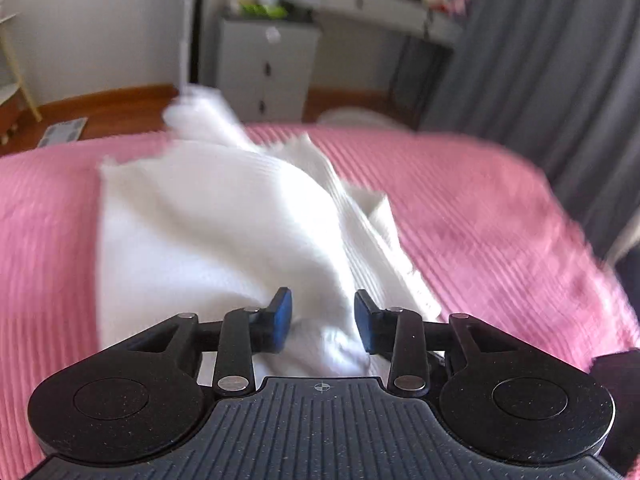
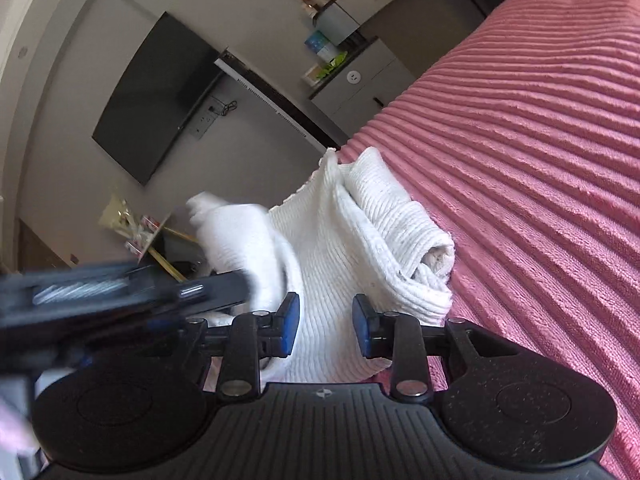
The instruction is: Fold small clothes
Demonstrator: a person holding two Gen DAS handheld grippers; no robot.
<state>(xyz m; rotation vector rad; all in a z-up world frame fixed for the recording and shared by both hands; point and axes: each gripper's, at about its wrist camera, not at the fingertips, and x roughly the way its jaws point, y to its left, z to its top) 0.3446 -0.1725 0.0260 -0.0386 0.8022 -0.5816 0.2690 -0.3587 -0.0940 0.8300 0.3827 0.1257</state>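
Observation:
A white ribbed knit garment (image 1: 208, 220) lies rumpled on the pink ribbed bedspread (image 1: 500, 208). My left gripper (image 1: 323, 322) is open, its blue pads either side of a raised fold of the garment's near edge. In the right wrist view the same garment (image 2: 360, 224) is partly rolled at its right side. My right gripper (image 2: 326, 326) is open with white cloth between the pads. The left gripper's black body (image 2: 120, 292) shows blurred at the left, against the garment.
The bedspread (image 2: 540, 160) fills the right side. Beyond the bed stand a white drawer unit (image 1: 268, 68), a desk (image 1: 380, 4), grey curtains (image 1: 560, 60) and a wall-mounted television (image 2: 156, 96). Wooden floor (image 1: 100, 108) lies past the far bed edge.

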